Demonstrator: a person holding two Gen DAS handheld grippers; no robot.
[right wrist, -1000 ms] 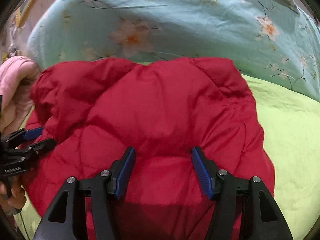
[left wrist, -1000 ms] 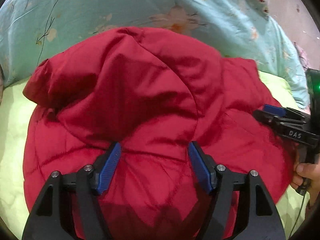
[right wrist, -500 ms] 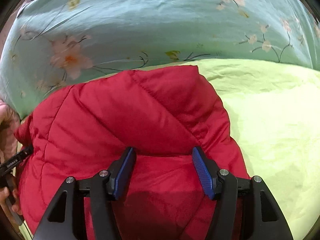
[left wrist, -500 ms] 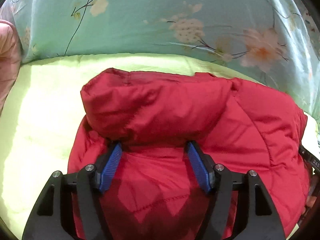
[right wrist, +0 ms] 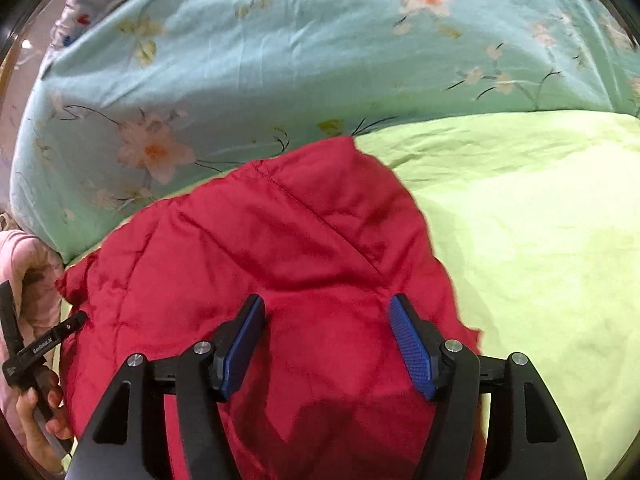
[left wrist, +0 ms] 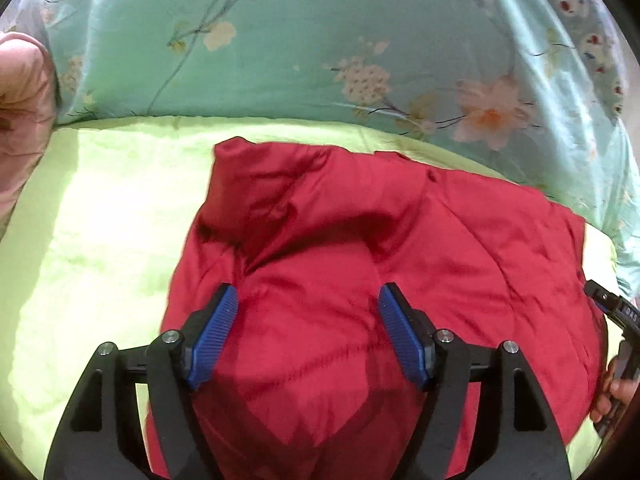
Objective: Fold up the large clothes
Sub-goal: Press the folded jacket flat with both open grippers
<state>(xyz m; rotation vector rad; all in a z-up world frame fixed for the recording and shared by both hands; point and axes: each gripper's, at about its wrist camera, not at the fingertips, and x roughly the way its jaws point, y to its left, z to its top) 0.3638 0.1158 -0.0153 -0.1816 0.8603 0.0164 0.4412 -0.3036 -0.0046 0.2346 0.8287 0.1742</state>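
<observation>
A red quilted puffer jacket (left wrist: 360,248) lies bundled in a folded heap on a lime-green sheet (left wrist: 100,208). In the left wrist view my left gripper (left wrist: 308,320) is open, its blue-padded fingers spread over the jacket's near left part. In the right wrist view the same jacket (right wrist: 260,260) fills the centre, and my right gripper (right wrist: 326,332) is open over its near right part. Neither gripper holds cloth. The right gripper also shows at the left wrist view's right edge (left wrist: 612,312); the left gripper shows at the right wrist view's left edge (right wrist: 52,340).
A teal floral quilt (left wrist: 320,48) is piled along the far side of the bed, also in the right wrist view (right wrist: 260,60). A pink sleeve (left wrist: 20,100) is at the left edge. Green sheet (right wrist: 540,220) stretches to the right of the jacket.
Both grippers have pulled back and apart toward the jacket's two sides, staying open. More green sheet shows on the outer side of each view. The jacket looks lower and flatter than one second ago.
</observation>
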